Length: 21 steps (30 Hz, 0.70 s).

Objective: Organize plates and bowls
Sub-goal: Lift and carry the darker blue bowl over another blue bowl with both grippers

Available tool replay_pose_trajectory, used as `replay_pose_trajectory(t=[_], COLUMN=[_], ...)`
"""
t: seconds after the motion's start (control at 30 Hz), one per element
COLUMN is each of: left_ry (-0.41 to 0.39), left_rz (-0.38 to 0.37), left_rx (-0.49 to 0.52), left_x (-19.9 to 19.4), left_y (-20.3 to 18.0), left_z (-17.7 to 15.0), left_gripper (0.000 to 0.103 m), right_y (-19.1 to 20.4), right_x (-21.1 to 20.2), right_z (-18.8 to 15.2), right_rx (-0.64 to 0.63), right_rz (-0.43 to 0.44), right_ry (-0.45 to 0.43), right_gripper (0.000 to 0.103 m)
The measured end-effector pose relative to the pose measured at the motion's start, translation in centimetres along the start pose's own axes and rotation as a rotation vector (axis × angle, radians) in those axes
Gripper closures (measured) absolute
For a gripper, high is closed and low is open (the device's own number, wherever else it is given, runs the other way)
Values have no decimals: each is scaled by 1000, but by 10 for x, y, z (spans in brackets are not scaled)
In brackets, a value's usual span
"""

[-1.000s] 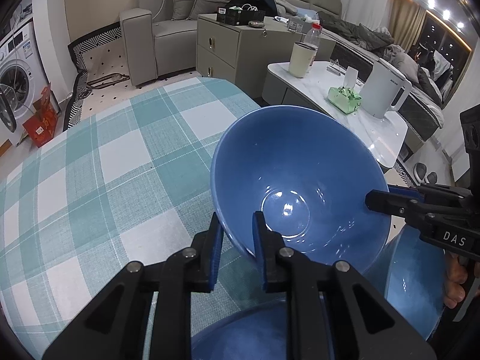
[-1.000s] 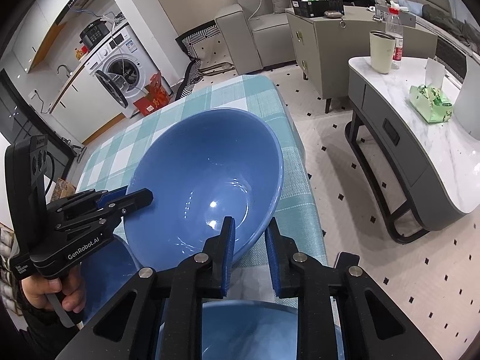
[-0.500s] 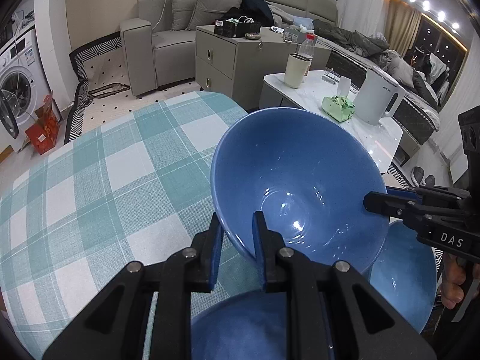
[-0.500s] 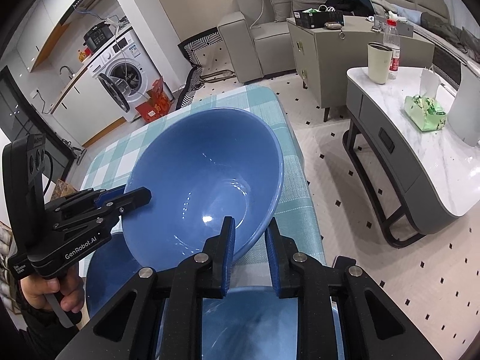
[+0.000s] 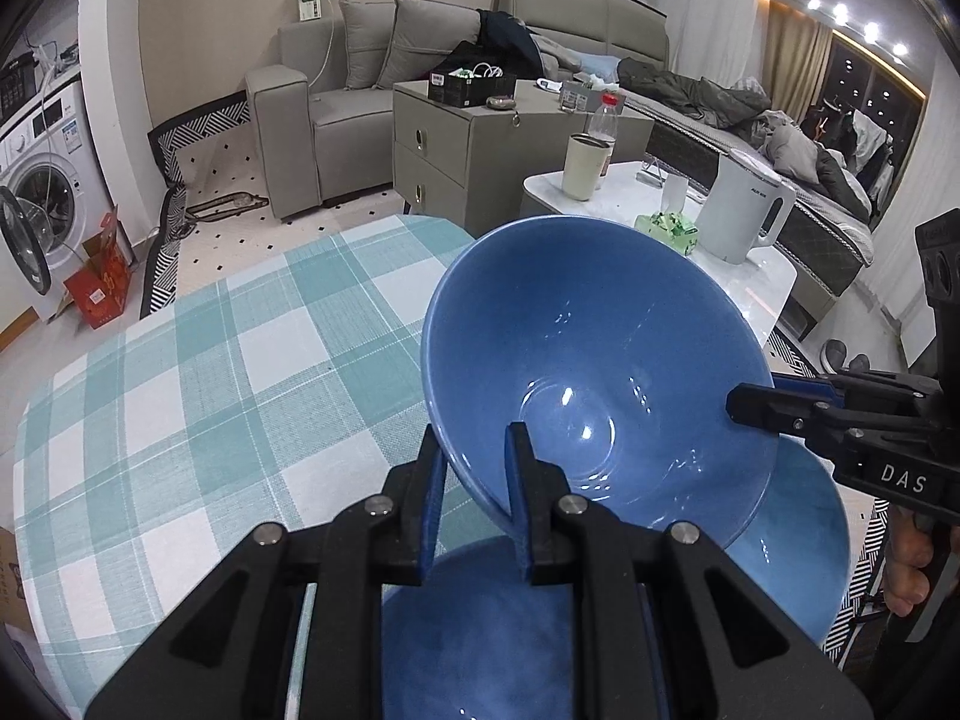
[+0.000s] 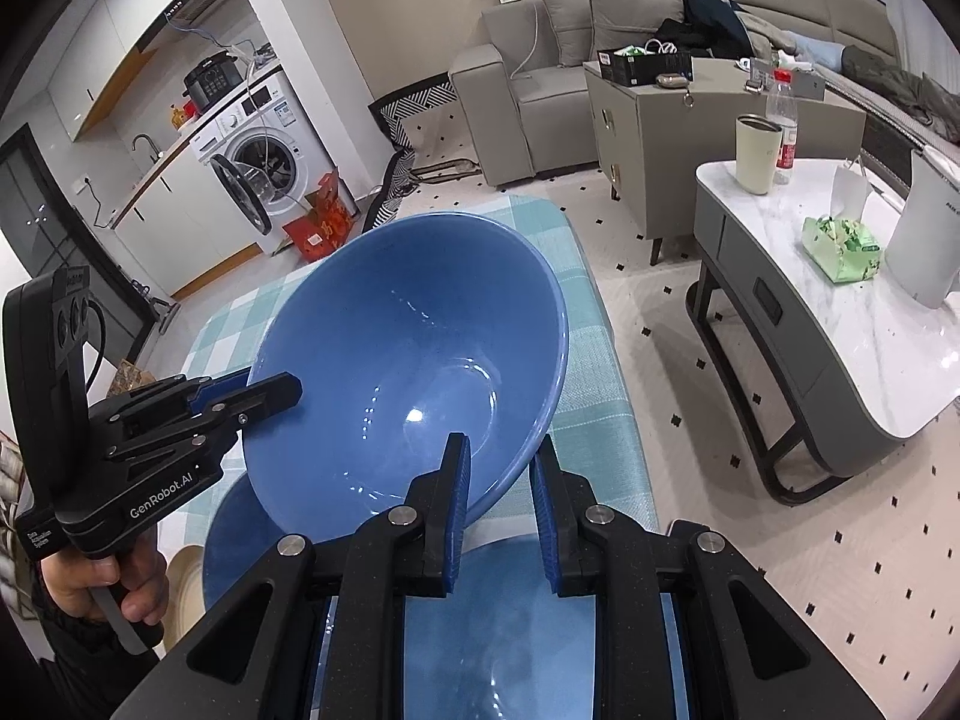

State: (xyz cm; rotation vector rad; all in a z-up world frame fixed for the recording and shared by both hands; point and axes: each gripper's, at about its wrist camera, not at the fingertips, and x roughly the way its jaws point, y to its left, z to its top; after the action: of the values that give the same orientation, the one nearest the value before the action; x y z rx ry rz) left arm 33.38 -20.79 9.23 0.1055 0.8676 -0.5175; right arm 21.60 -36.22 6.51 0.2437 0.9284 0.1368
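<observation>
Both grippers hold one large blue bowl by its rim, lifted and tilted above the table; it also shows in the right wrist view. My left gripper is shut on the near rim. My right gripper is shut on the opposite rim and shows at the right of the left wrist view. The left gripper shows in the right wrist view. Under the held bowl lie two more blue bowls, one at lower right and one below my fingers.
The table has a teal and white checked cloth. A white side table with a kettle, a cup and a green pack stands right. A grey cabinet, a sofa and a washing machine stand beyond.
The held bowl has risen with both grippers, away from the table. The bowls below show more. Both grips are unchanged.
</observation>
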Motion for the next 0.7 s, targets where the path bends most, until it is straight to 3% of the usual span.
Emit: replay_pose_trajectory(t=[0.7], left_ry=[-94], left_rz=[17], left_rx=[13], left_x=[-63], left_y=[-2], left_z=[-16], left_gripper=[85], right_y=[43], right_x=[-61], right_z=[-20], right_rx=[-56], right_rz=[1], right_ry=[-89], right_gripper=[82])
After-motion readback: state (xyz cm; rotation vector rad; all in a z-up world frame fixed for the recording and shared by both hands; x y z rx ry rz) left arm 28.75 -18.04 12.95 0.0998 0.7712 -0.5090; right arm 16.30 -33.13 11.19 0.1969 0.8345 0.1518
